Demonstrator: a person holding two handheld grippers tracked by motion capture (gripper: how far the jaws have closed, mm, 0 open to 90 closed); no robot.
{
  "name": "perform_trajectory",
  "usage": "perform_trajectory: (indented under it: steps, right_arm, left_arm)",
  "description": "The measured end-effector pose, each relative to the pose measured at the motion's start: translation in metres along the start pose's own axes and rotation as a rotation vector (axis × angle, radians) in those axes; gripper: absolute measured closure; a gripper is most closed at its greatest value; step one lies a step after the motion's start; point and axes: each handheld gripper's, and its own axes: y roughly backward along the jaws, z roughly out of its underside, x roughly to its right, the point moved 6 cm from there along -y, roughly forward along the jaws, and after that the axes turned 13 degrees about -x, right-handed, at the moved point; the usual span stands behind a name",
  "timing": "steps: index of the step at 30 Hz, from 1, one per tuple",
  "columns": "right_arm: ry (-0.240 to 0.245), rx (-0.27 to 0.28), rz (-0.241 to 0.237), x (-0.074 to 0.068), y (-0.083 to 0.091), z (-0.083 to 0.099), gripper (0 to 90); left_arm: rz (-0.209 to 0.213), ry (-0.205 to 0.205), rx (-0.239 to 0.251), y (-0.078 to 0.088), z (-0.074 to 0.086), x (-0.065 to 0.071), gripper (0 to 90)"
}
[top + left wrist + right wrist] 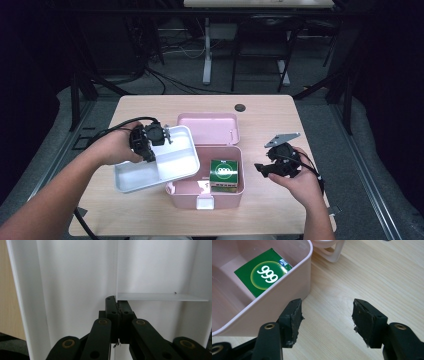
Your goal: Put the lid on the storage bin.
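While clamped by left gripper (150, 145) on divider: one white tray (172, 162), tilted, long axis running left-right; one pink box (227, 195); right gripper (261, 169) wide, empty.

Left hand-held gripper (150, 142): clamped on white tray's (172, 162) divider, tray tilted above desk (260, 112), left of pink box (190, 195).
Right hand-held gripper (261, 168): jaws apart, empty, near desk's right edge.
Box: open, green carton (223, 172) inside.
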Motion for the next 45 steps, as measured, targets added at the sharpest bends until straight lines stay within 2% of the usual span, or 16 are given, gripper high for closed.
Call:
perform_trajectory:
  steps: [10,11,12,21,31,45]
  right_arm:
    - [0.002,-0.015,-0.002,0.001,-0.001,0.001,40.4]
    - [-0.001,0.005,-0.005,0.001,-0.002,0.000,40.4]
    - [-0.003,-0.002,-0.006,0.001,-0.001,0.001,40.4]
    - [-0.009,0.006,-0.008,0.002,-0.001,0.001,40.4]
    - [-0.010,0.003,-0.004,0.003,-0.001,0.001,40.3]
    - [-0.013,0.005,-0.005,0.004,-0.001,0.002,40.3]
  left_arm:
    - [-0.014,-0.087,0.031,0.009,-0.042,0.012,89.3]
    - [-0.018,-0.097,0.038,0.009,-0.047,0.013,89.3]
    - [-0.015,-0.107,0.035,0.009,-0.049,0.014,89.3]
    - [-0.021,-0.149,0.054,0.014,-0.077,0.024,89.3]
    - [-0.024,-0.193,0.064,0.013,-0.098,0.033,89.3]
    - [-0.022,-0.223,0.053,0.007,-0.114,0.038,89.3]
